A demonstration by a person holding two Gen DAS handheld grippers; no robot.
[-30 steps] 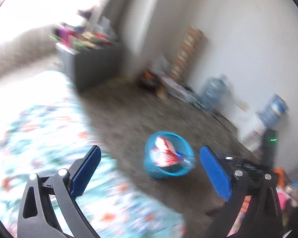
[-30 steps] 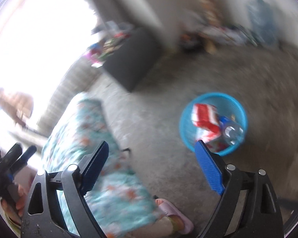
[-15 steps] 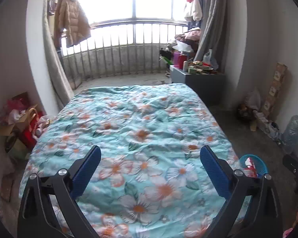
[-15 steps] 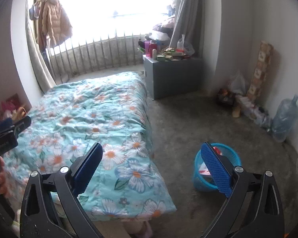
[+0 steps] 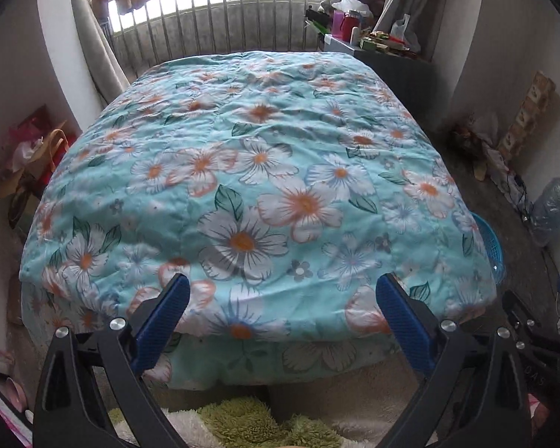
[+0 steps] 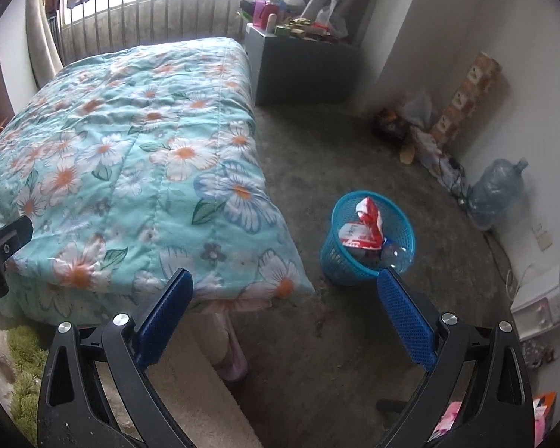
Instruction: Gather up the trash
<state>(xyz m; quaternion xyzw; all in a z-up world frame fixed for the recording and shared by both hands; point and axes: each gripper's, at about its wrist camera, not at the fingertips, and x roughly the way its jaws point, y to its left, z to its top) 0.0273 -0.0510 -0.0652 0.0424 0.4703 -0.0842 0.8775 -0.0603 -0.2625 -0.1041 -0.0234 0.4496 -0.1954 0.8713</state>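
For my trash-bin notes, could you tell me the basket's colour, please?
Bright blue basket, clearest in the right wrist view.

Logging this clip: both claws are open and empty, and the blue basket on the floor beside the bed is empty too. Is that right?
Not quite. The blue basket is not empty: the right wrist view shows a red and white wrapper and a clear plastic bottle inside it. The rest holds: left claw and right claw are open and hold nothing, and the basket stands on the floor beside the bed.

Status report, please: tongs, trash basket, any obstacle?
Left tongs open, empty. Right tongs open, empty. Blue basket on floor beside bed, holding wrappers. Nothing blocking.
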